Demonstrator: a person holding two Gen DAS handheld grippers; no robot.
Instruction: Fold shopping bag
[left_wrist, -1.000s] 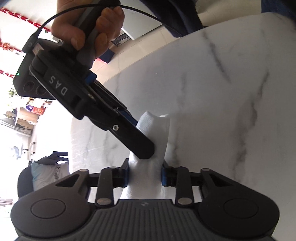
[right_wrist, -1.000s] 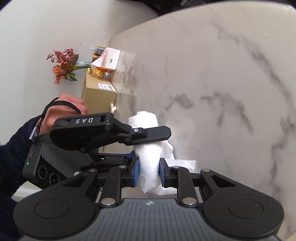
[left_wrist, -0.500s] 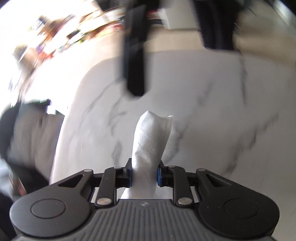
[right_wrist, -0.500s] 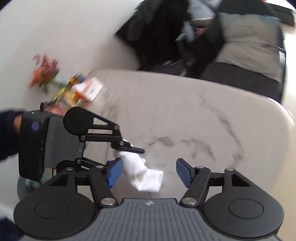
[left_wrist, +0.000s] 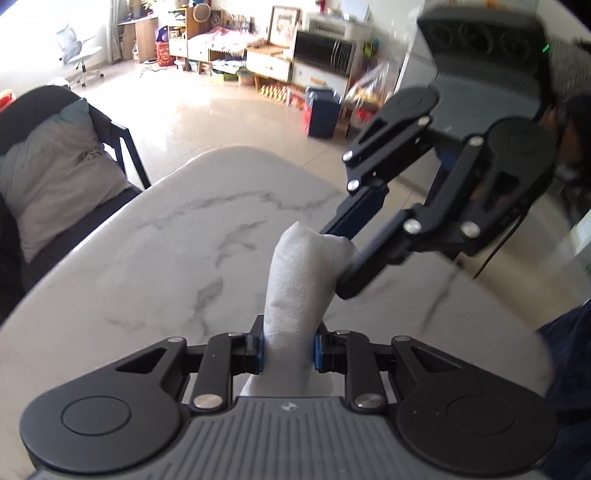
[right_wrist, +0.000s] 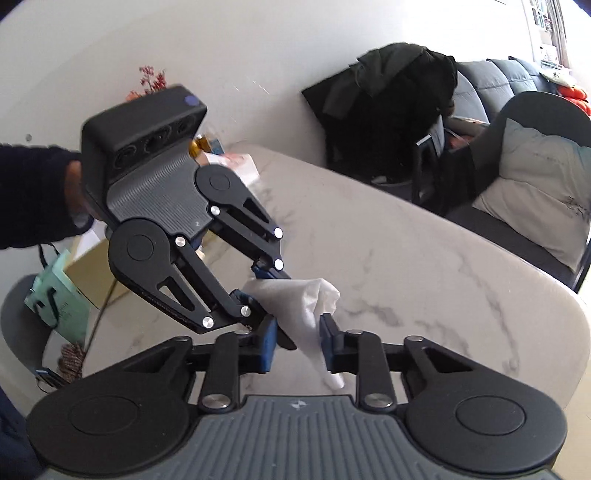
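Item: white shopping bag (left_wrist: 299, 291), bunched into a narrow roll, held clear above the worktop (left_wrist: 155, 266) between both tools.

Change since a second ago: the roll then stood low against the marble; both tools now sit higher and have rolled, so the room shows behind them. The right hand-held gripper (right_wrist: 297, 341) let go half a second ago, its jaws standing wide with the bag off to the left; they have just been closing and now clamp the bag's pointed end between the blue pads (right_wrist: 327, 341). The left hand-held gripper (left_wrist: 289, 350) stays clenched on the roll's other end.

Surface: white marble-patterned worktop with grey veins and a rounded edge.

Room: dark chair with a grey cushion (left_wrist: 55, 173) just beside the worktop; glossy pale floor (left_wrist: 207, 114).

Left wrist view only: a white office chair (left_wrist: 77, 48), low cabinets with a dark appliance (left_wrist: 325, 48), a blue bin (left_wrist: 321, 110), and the right tool reaching in from the upper right to the roll's top.

Right wrist view only: a plain wall (right_wrist: 258, 48), red flowers (right_wrist: 149, 79), a tan box (right_wrist: 99, 273), a green packet (right_wrist: 59, 295), dark clothing heaped over a seat (right_wrist: 388, 107), and a dark-sleeved hand (right_wrist: 75, 188) on the left tool's body.
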